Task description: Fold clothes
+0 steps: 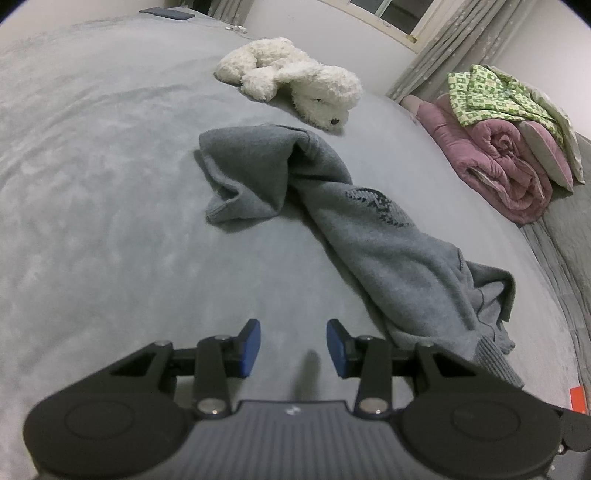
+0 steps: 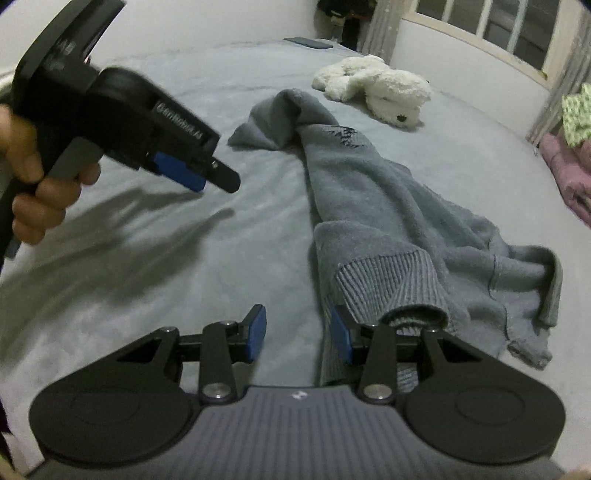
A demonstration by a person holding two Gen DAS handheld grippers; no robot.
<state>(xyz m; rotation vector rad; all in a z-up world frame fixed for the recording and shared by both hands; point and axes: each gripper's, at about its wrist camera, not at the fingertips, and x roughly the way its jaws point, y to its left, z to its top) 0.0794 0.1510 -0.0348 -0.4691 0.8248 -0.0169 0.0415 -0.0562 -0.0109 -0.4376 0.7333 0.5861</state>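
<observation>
A grey sweater (image 1: pixel 369 236) lies crumpled in a long strip on the grey bed (image 1: pixel 110 184), with a dark print near its middle. My left gripper (image 1: pixel 293 347) hovers open over bare bedding, just left of the sweater's ribbed hem (image 1: pixel 495 358); nothing is between its blue pads. In the right wrist view a hand holds that left gripper (image 2: pixel 207 181) at the upper left, above the bed. My right gripper (image 2: pixel 299 332) is open at the near end of the sweater (image 2: pixel 369 192). A ribbed cuff (image 2: pixel 391 280) drapes over its right finger and partly hides it.
A white plush dog (image 1: pixel 295 81) lies beyond the sweater. A rolled pink quilt (image 1: pixel 509 166) with a green patterned cloth (image 1: pixel 491 92) on top sits at the right edge. A dark flat object (image 1: pixel 166 14) rests at the bed's far end. Curtains and a window stand behind.
</observation>
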